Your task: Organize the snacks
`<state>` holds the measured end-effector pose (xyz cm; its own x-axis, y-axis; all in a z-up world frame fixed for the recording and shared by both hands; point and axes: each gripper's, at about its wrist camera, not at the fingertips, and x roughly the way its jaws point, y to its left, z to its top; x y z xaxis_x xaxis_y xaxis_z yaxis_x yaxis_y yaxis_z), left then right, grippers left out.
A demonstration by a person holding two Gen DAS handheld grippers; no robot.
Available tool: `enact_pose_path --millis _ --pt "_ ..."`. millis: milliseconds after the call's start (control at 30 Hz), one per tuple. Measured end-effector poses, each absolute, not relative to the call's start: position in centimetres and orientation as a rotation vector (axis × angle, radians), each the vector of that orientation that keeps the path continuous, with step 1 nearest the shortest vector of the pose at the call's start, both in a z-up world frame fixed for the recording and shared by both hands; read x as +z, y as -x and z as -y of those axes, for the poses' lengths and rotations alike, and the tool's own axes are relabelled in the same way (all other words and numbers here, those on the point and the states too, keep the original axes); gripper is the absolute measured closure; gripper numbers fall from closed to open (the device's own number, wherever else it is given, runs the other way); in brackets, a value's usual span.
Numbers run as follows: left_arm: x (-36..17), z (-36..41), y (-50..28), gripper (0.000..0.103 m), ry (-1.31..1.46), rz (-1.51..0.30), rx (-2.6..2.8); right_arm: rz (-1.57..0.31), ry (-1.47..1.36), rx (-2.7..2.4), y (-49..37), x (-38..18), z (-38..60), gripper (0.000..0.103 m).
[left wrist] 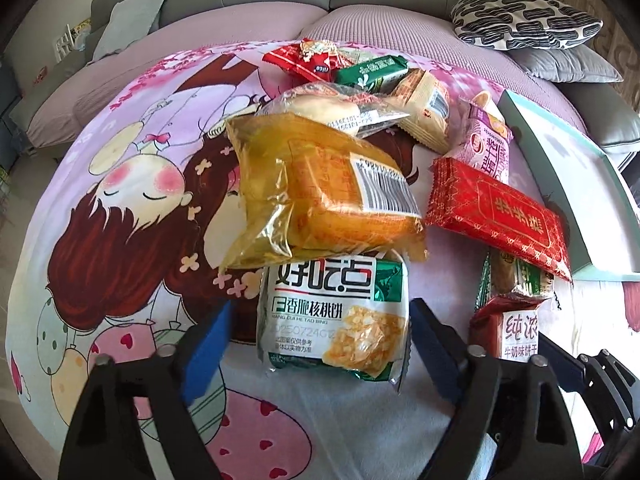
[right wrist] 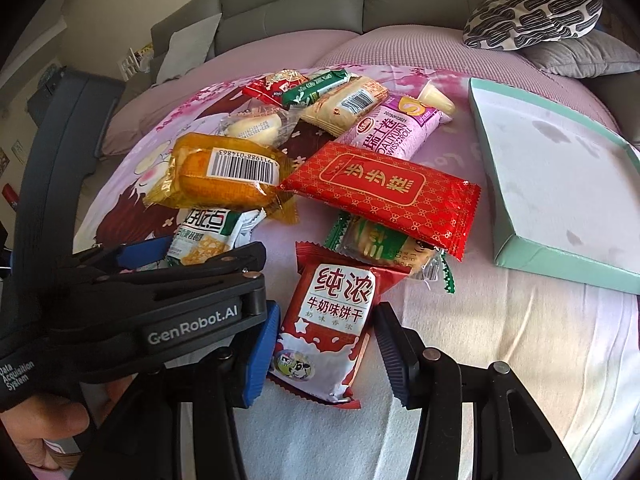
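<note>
A pile of snack packs lies on a cartoon-print sheet. My left gripper (left wrist: pixel 320 340) is open, its blue pads either side of a white-green walnut biscuit pack (left wrist: pixel 334 316), apart from it. A yellow cake pack (left wrist: pixel 320 192) lies over that pack's far end. My right gripper (right wrist: pixel 324 352) is open around a red-white milk biscuit pack (right wrist: pixel 326 320), which also shows in the left wrist view (left wrist: pixel 508 328). A red patterned pack (right wrist: pixel 384 192) and a pink Swiss roll pack (right wrist: pixel 396 128) lie beyond. The left gripper (right wrist: pixel 160 280) appears at left in the right wrist view.
A shallow mint-green box (right wrist: pixel 560 184) with a white floor sits to the right of the pile. More packs (right wrist: pixel 320 92) lie at the far end. A grey sofa back (right wrist: pixel 400 0) and patterned cushions (right wrist: pixel 532 12) stand behind.
</note>
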<state>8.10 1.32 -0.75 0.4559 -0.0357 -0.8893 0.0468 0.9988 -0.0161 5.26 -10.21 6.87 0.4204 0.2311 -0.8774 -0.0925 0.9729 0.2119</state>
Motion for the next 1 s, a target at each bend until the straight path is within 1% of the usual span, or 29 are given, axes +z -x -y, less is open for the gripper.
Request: enact_pose_path --millis 67,100,133,167,333,600,767,833,1000 --pt "-0.6 -1.5 -7.8 0.025 -0.008 -1.091 -0.053 -1.119 -0.136 0.203 -5.2 6.9 10.2 0.051" --pt "-0.6 -1.6 -7.7 0.029 0.002 -1.09 -0.061 -1.119 -0.136 0.203 -5.2 6.9 10.2 0.051" --pt "-0.5 -1.6 -7.5 0.035 0.011 -1.089 -0.067 -1.119 -0.137 0.203 -5.2 6.9 10.2 0.051" --pt "-0.5 -1.8 -7.5 0.037 0.012 -1.089 -0.066 -1.119 -0.136 0.203 -5.2 6.9 10.2 0.051" --pt "-0.3 -2.4 -6.8 0.04 0.042 -1.088 -0.066 -1.11 -0.112 0.208 -5.1 7.0 9.9 0.052" --pt "0.2 -3.8 -6.0 0.041 0.109 -1.096 -0.067 -1.104 -0.132 0.222 -4.9 7.2 10.1 0.055" --pt "0.8 -4.0 -5.7 0.042 0.124 -1.093 -0.061 -1.08 -0.155 0.248 -4.6 7.9 10.2 0.06" --pt "1.0 -4.2 -5.5 0.044 0.134 -1.094 -0.058 -1.071 -0.151 0.255 -4.6 8.1 10.2 0.06" --pt "1.9 -4.6 -4.8 0.044 0.156 -1.081 -0.061 -1.037 -0.167 0.261 -4.4 9.1 10.5 0.061"
